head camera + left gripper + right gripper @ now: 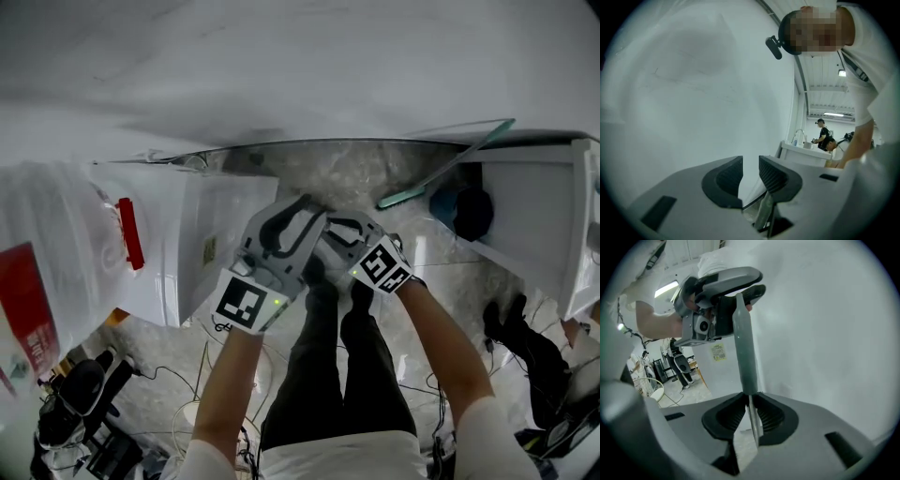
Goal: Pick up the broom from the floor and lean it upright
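The broom's grey-green handle [744, 352] stands upright close to a white wall. My right gripper [750, 416] is shut on it, the pads pressing the thin shaft just under the grip sleeve. My left gripper [736, 287] sits at the top of the handle. In the left gripper view its jaws [751, 176] stand open with only wall showing between the pads; a piece of the handle [764, 213] shows below them. In the head view both grippers, left [300, 214] and right [342, 232], are side by side in front of me and hide the handle. The broom's head is out of sight.
The white wall [281, 75] is right ahead. A white cabinet [216, 225] stands at the left, a white shelf unit [534, 206] at the right. A teal long-handled tool [441, 173] lies by that unit. Cables [187, 375] trail on the floor. People stand at a far counter [806, 150].
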Action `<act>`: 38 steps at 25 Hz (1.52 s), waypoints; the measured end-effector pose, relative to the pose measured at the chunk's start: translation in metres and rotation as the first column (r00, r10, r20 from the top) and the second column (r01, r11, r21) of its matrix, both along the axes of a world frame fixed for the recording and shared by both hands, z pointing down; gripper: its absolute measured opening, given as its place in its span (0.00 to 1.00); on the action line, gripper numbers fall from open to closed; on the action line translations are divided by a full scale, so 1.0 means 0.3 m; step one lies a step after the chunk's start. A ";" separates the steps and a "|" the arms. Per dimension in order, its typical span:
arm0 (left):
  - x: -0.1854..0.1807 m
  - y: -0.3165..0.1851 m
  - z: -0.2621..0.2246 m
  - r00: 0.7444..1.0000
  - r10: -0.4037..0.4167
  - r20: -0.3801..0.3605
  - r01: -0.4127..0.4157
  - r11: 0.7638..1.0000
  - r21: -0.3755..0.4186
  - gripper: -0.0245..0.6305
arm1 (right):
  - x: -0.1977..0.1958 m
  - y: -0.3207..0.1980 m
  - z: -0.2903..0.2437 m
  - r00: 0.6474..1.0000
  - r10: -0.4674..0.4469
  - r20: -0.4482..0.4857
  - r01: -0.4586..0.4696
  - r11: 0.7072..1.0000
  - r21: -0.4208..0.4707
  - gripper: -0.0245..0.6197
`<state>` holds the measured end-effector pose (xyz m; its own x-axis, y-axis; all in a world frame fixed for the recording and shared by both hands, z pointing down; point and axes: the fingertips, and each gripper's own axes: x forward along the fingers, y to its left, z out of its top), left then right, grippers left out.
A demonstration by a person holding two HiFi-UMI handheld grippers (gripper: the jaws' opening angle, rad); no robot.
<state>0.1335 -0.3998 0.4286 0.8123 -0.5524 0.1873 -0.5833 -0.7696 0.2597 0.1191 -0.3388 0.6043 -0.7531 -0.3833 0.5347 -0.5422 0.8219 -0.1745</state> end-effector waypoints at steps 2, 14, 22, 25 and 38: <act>-0.006 -0.043 -0.017 1.000 -0.027 -0.011 0.028 0.999 0.021 0.16 | 0.043 -0.049 -0.008 0.998 0.065 0.016 -0.064 0.998 -0.011 0.16; 0.088 -0.068 0.158 0.989 0.059 0.136 -0.056 0.998 -0.023 0.16 | 0.209 -0.282 -0.088 0.988 0.141 0.064 -0.138 0.989 -0.051 0.16; 0.121 -0.087 0.266 0.988 -0.003 0.154 0.015 0.997 -0.073 0.16 | 0.273 -0.391 -0.043 0.999 0.000 0.043 0.005 0.993 -0.119 0.17; 0.121 -0.094 0.269 0.989 -0.052 0.141 0.062 0.996 -0.067 0.16 | 0.297 -0.430 -0.048 0.997 -0.067 0.032 0.070 0.988 -0.135 0.17; 0.122 -0.164 0.384 0.978 -0.145 0.152 0.163 0.980 -0.113 0.16 | 0.344 -0.650 0.080 0.999 0.022 0.047 -0.016 0.991 -0.130 0.17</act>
<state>0.1701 -0.4491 0.5439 0.6791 -0.6339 0.3702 -0.7303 -0.6344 0.2534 0.2224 -0.5340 0.6282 -0.7726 -0.3279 0.5437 -0.5459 0.7803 -0.3051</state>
